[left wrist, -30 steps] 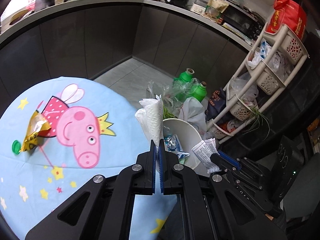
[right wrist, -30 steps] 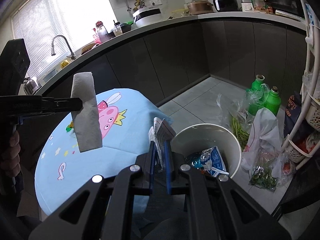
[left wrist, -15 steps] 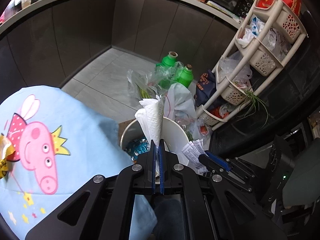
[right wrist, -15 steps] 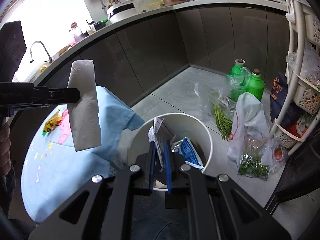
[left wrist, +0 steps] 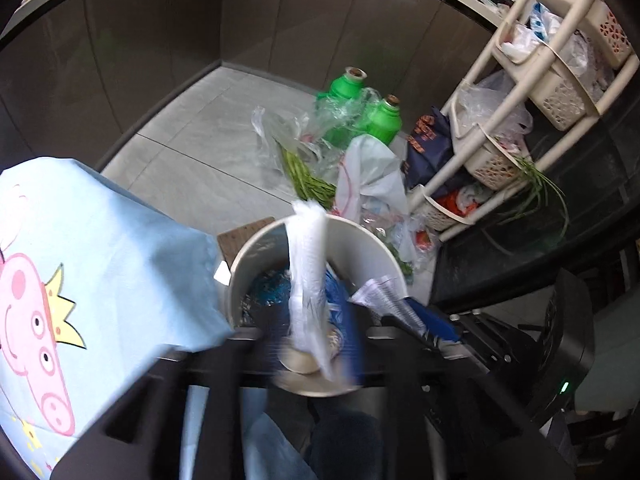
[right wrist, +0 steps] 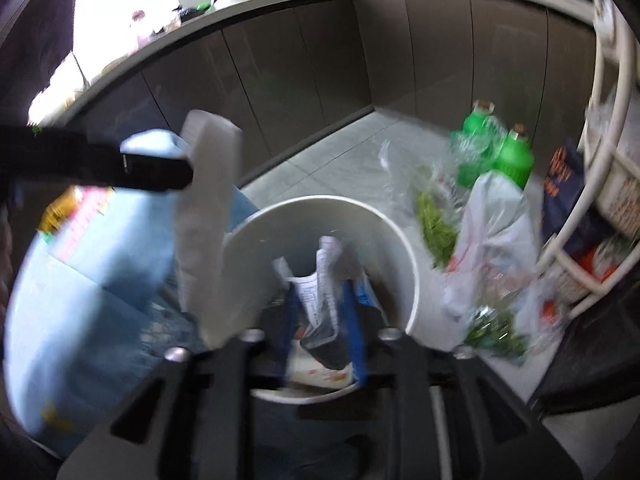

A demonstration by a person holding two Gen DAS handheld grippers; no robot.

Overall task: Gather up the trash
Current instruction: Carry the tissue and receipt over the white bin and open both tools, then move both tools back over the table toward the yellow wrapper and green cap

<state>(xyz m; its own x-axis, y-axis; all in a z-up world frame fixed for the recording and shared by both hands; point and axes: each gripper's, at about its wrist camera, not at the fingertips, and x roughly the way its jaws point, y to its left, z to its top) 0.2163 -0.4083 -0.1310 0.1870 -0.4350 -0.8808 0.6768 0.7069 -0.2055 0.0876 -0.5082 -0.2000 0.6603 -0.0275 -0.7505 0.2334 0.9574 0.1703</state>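
Left gripper (left wrist: pixel 316 344): fingers spread apart, paper towel (left wrist: pixel 306 280) loose between them, over the white bin (left wrist: pixel 360 236). Right gripper (right wrist: pixel 322 320): fingers parted, printed paper (right wrist: pixel 320 280) loose between them above the bin. Green bottles (right wrist: pixel 496 152) stand on the floor beyond.

left gripper (left wrist: pixel 316 344) motion-blurred, bin (left wrist: pixel 372 240) bottom hidden by trash
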